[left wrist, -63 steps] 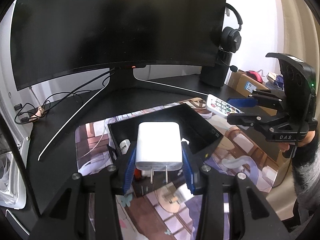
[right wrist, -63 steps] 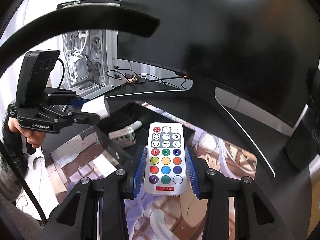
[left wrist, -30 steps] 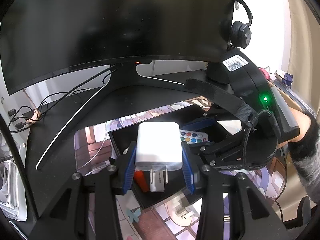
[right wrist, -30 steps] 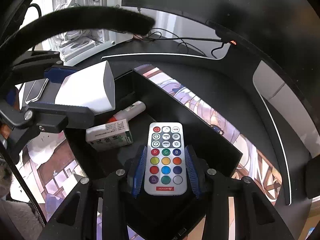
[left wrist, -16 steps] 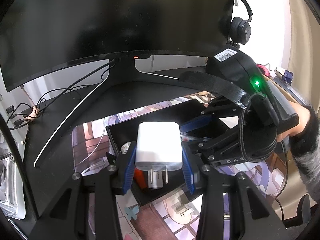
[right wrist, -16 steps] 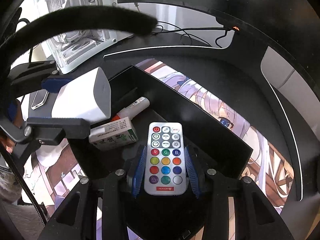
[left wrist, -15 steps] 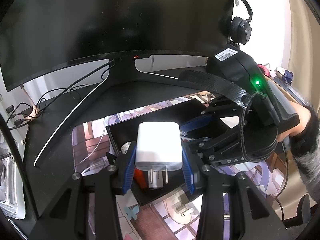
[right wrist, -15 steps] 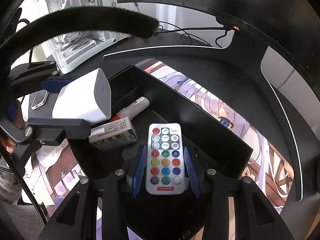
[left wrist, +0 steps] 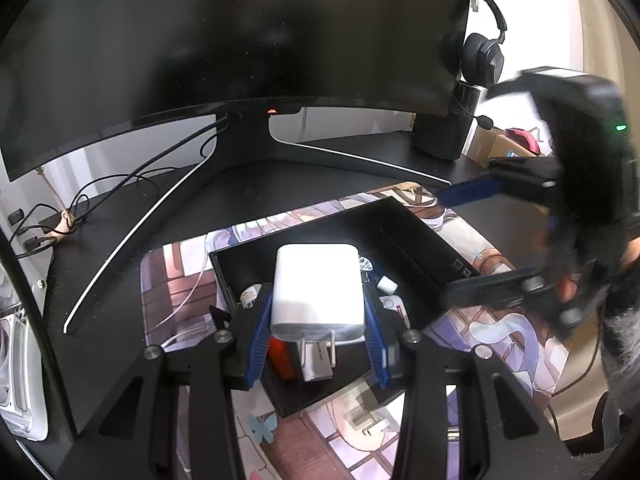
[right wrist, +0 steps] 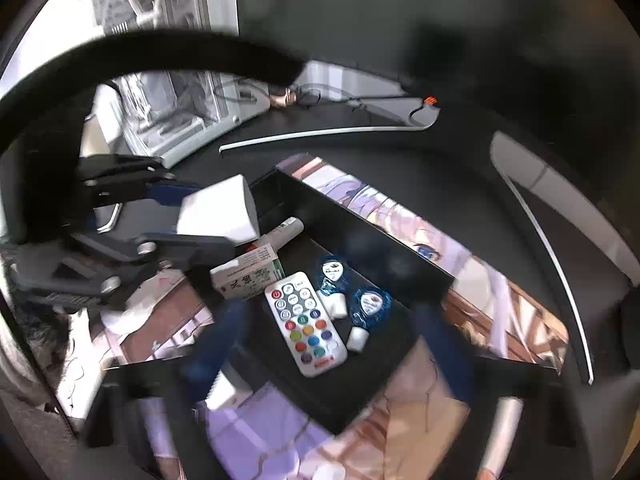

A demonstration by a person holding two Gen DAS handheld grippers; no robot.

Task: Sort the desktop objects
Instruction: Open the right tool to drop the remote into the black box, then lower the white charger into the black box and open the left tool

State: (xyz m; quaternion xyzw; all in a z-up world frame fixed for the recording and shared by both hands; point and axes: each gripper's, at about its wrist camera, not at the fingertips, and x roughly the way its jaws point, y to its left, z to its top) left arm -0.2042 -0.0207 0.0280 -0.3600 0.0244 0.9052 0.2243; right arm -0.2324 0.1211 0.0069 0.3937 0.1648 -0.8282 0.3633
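My left gripper [left wrist: 318, 344] is shut on a white wall charger [left wrist: 318, 288], prongs toward the camera, held over the black tray [left wrist: 420, 240]. The charger also shows in the right wrist view [right wrist: 218, 210]. My right gripper [right wrist: 324, 360] is open and blurred with motion, lifted above the tray [right wrist: 360, 240]. The white remote [right wrist: 306, 322] with coloured buttons lies flat in the tray beside two blue-wrapped items [right wrist: 368, 304], a green-and-white box [right wrist: 248, 276] and a marker [right wrist: 284, 232]. The right gripper also shows blurred at the right of the left wrist view [left wrist: 516, 240].
A curved black monitor [left wrist: 240, 40] stands behind on the black desk [left wrist: 280, 184]. A printed desk mat [left wrist: 500, 340] lies under the tray. Headphones [left wrist: 482, 54] hang at back right. Cables [left wrist: 60, 220] lie at the left. A white PC case [right wrist: 160, 92] stands beyond the left gripper.
My right gripper has opened and let go of the remote, which now lies in the tray. The gripper has pulled up and to the right. The left gripper still holds the charger, barely moved.
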